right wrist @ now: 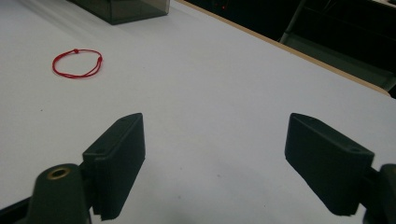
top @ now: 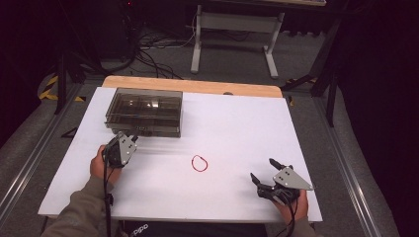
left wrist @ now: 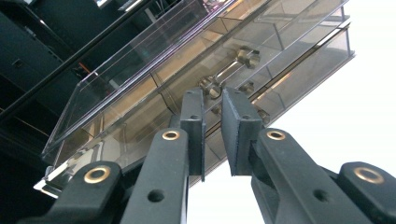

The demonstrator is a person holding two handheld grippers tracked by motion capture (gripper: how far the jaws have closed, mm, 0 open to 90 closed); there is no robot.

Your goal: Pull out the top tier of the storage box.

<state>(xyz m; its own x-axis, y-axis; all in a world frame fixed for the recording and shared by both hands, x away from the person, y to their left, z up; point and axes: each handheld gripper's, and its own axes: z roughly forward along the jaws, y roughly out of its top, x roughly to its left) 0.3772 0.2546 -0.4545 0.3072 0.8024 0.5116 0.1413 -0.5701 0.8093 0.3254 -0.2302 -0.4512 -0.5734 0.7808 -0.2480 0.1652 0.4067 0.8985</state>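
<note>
Left gripper (top: 129,139): jaws narrow, a thin gap between the pads, nothing clamped that can be made out. The tips sit right at the near front edge of the clear plastic box (top: 144,111); in the left gripper view the box (left wrist: 196,79) rises directly ahead of the jaws, its inner dividers and small metal fittings visible through the wall. Contact with the box cannot be told.

Right gripper (top: 263,174): jaws wide apart, holding nothing, low over the white counter (top: 237,123) near the person's edge. Red string loop (top: 199,163) lies flat on the counter, ahead and to the left of this gripper, well apart from it; in the right gripper view the loop (right wrist: 77,63) is beyond the left jaw, with a corner of the box (right wrist: 122,9) farther off past it.

Loop lies between the two grippers, touching neither.
</note>
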